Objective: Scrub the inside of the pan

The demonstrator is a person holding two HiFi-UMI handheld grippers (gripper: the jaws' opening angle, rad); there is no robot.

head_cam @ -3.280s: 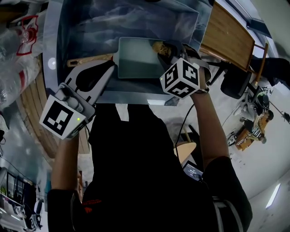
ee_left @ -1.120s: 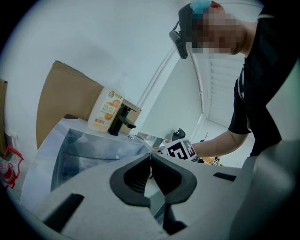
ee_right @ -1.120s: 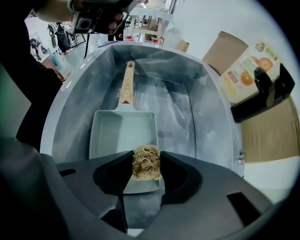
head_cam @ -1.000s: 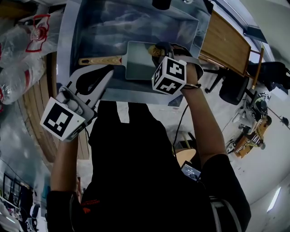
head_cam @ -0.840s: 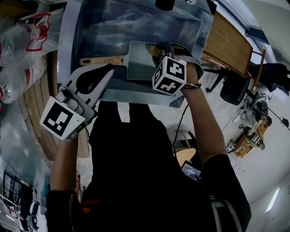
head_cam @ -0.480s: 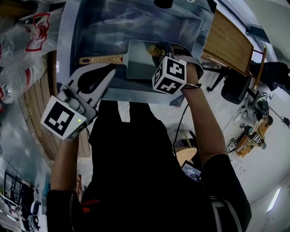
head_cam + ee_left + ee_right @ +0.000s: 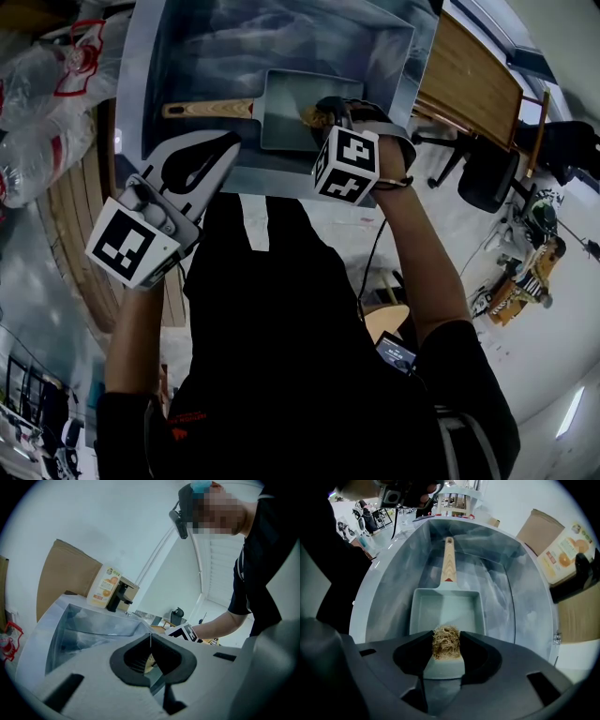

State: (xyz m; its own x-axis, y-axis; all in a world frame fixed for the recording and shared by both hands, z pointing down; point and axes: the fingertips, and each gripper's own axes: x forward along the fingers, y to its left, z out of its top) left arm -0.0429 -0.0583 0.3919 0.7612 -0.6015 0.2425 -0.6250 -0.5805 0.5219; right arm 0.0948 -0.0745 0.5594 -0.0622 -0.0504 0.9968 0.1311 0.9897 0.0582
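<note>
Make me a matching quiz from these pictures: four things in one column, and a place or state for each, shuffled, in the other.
1. pan
2. scrubber
3. left gripper
4. bottle

A. shut, holding nothing
B. standing behind the sink
C. lying in the sink
D. clamped in the right gripper

Pairs: 1-C, 2-D, 3-A, 4-B
</note>
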